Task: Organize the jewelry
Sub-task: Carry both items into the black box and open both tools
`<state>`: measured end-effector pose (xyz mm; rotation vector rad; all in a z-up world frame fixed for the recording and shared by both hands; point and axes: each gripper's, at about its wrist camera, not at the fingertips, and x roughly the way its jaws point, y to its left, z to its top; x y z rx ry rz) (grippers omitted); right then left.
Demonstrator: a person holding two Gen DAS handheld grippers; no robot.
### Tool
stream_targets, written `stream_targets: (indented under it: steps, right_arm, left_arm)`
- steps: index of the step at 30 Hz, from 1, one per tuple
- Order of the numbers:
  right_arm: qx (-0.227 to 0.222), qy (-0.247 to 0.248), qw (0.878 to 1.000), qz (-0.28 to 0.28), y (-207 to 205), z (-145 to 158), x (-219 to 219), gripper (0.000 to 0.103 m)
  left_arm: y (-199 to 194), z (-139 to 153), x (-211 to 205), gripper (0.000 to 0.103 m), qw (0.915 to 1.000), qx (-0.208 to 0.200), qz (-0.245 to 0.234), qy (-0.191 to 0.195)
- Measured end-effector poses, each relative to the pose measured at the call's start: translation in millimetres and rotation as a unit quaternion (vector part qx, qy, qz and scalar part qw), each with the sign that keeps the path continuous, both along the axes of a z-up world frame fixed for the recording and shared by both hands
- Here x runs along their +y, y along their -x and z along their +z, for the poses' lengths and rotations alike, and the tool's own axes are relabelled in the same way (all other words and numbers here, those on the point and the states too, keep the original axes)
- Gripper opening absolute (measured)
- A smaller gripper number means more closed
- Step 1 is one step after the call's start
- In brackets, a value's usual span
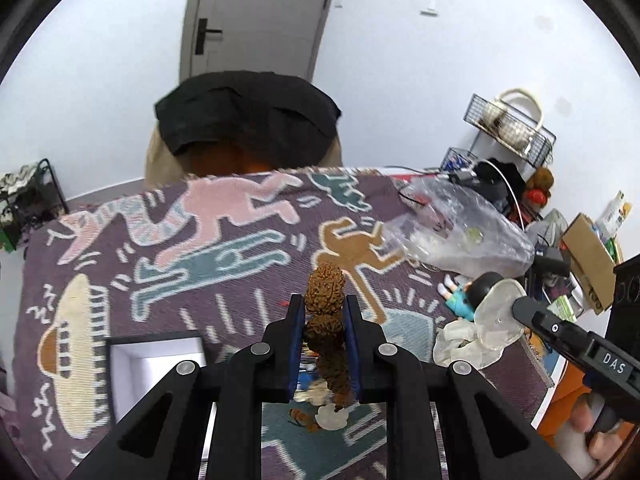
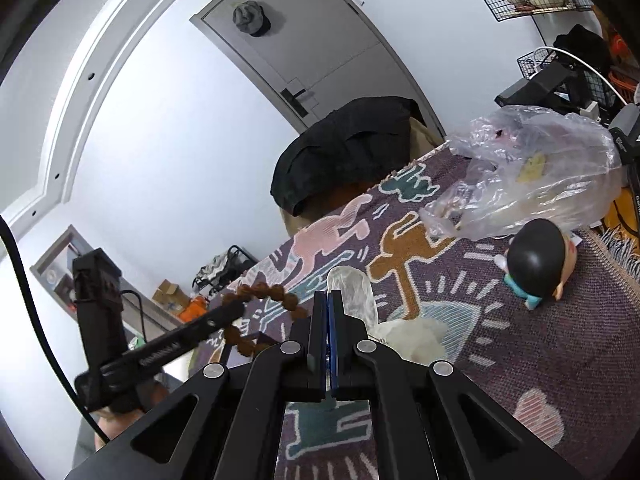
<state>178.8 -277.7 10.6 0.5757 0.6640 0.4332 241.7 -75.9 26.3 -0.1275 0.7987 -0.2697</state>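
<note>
gripping a string of rough brown beads [image 1: 325, 322], the left claw [image 1: 324, 304] has its blue-padded fingers [image 1: 295, 340] narrowed onto the strand; one bead sticks up above the fingertips and the rest hang down between the arms of the claw. in the right wrist view the same bracelet [image 2: 262, 300] shows as a loop held up clear of the patterned cloth [image 1: 224, 240] that covers the tabletop, with the left claw coming in from the left edge. below the hanging beads, on the cloth, lies a small pale piece [image 1: 331, 416] next to a striped orange bit; what they are is too blurred to tell.

the right claw [image 2: 329, 300] is closed tight on a thin translucent pouch [image 2: 354, 292], whose clear flap stands up just past the fingertips while its crumpled white part [image 2: 416, 336] trails onto the cloth. from the left wrist view the pouch [image 1: 494, 320] sits at the tip of the right claw [image 1: 520, 306], beside a small figurine with a black round head [image 1: 486, 284] lying on its side.

an open white box with a dark rim [image 1: 156, 364] rests on the cloth to the left of the left claw. a crinkled clear plastic bag [image 1: 460, 236] lies farther back near the right end of the tabletop. a chair draped in black cloth [image 1: 248, 120] stands behind the far edge, in front of a grey door [image 1: 256, 20].
</note>
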Motion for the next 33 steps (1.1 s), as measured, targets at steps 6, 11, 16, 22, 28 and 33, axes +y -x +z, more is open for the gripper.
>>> stream_targets:
  steps: [6, 11, 16, 22, 28, 33]
  right_arm:
    - [0.000, 0.003, 1.000, 0.012, 2.4, 2.2, 21.5, 0.002]
    - [-0.004, 0.005, 1.000, 0.024, 4.6, 6.7, 40.8, 0.002]
    - [-0.007, 0.008, 0.999, 0.041, 6.1, 8.1, 63.9, 0.002]
    - [-0.003, 0.017, 0.998, 0.061, 2.9, 4.8, 92.0, 0.002]
    - [0.004, 0.023, 0.997, 0.074, 0.2, 0.0, 109.5, 0.002]
    - [0.008, 0.029, 0.996, 0.079, -2.1, -1.3, 117.4, 0.002]
  left_arm:
    - [10.9, 5.6, 42.5, 0.020, 0.9994, -0.008, 0.033, -0.003]
    - [22.5, 3.3, 74.1, 0.020, 0.9984, -0.004, 0.056, -0.005]
    - [32.3, -10.0, 105.5, 0.020, 0.9967, 0.010, 0.081, -0.006]
    - [37.9, -24.2, 134.7, 0.020, 0.9938, 0.024, 0.108, -0.009]
    - [31.6, -33.7, 142.2, 0.022, 0.9929, 0.043, 0.109, 0.019]
    - [26.1, -37.9, 128.8, 0.042, 0.9950, 0.055, 0.067, 0.049]
